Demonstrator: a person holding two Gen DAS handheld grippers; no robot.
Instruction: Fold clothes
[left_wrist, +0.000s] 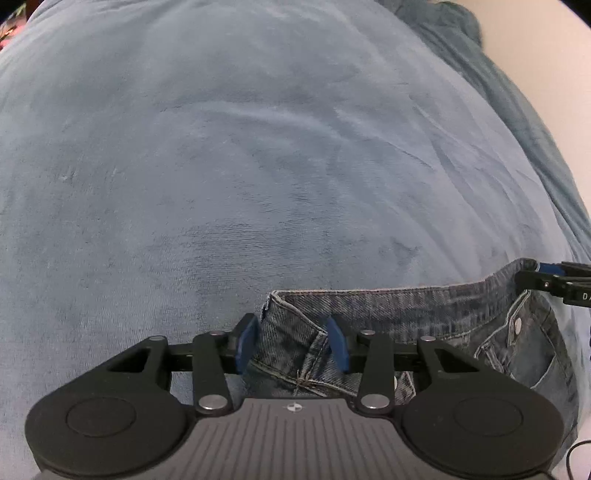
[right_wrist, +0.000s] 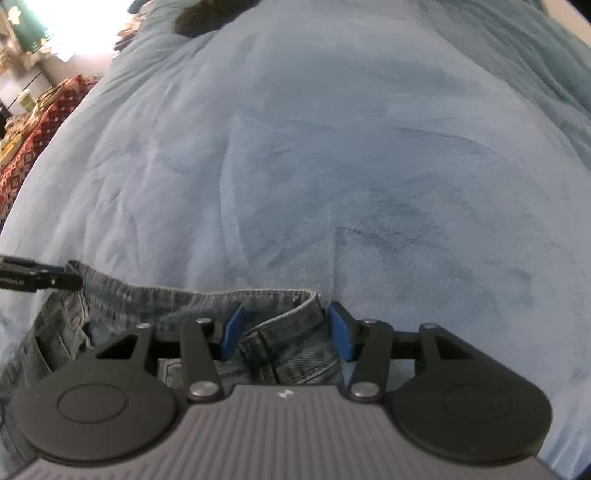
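- Left gripper (left_wrist: 291, 341): jaws partly apart, straddling the left corner of the jeans (left_wrist: 388, 314) waistband. The blue pads (left_wrist: 246, 338) don't seem to press the denim, so nothing is held.
- Right gripper (right_wrist: 284, 330): jaws likewise partly apart around the waistband's right corner, with the cloth loose between them.
- Risk: the waistband is thick, stiff and seamed. A jaw closing on one layer only would let the back layer sag and the fold go crooked.
- Risk: the corners bunch into lumps, so a shallow bite could slip off the hem on lifting.
- Risk: a jaw reaching too low may pinch the blanket (left_wrist: 258, 147) along with the denim and drag it.
- Jeans: faded blue denim with pale stitching and metal rivets by the pocket; they lie with the waistband stretched between the two grippers, at the blanket's near edge.
- Blanket: plush, pale blue, napped with brush marks and soft creases, spreading far ahead.
- Beyond, in the right view: a red patterned cloth (right_wrist: 48, 122).
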